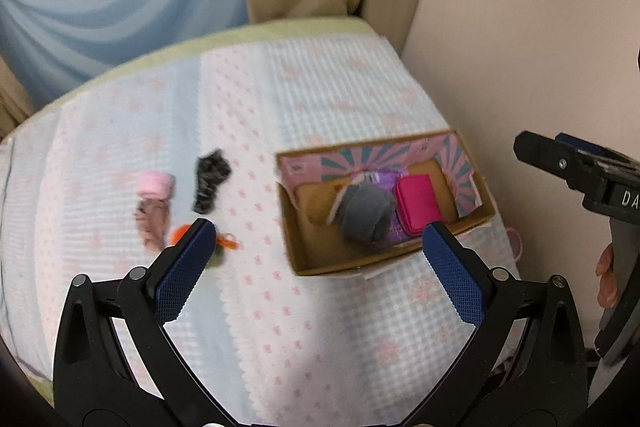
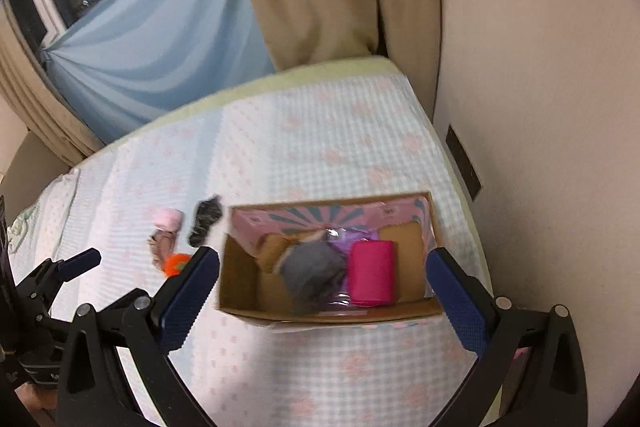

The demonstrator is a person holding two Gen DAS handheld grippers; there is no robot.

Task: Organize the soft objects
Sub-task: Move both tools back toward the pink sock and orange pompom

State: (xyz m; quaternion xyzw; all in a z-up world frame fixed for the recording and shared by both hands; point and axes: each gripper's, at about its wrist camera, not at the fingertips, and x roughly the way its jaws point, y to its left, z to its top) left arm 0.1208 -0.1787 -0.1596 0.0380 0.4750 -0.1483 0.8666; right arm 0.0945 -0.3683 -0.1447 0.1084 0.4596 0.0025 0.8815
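Blue-padded fingers (image 1: 184, 275) of the left gripper (image 1: 316, 267) sit closest, spread wide and empty above the bed's checked quilt (image 1: 320, 327). Right gripper (image 2: 324, 303) is splayed too, over the open cardboard box (image 2: 240, 283). The black-grey fuzzy sock (image 1: 211, 179), pink rolled sock (image 1: 155, 183) and orange fluffy thing (image 1: 180, 233) lie left of the box. They look light and squishy, so I'd pinch mid-bundle.

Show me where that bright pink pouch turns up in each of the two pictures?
Left wrist view: bright pink pouch right of centre, inside the cardboard box.
Right wrist view: pouch just right of centre, low in the same box.
Shared landmark: the grey bundle lying immediately left of it.
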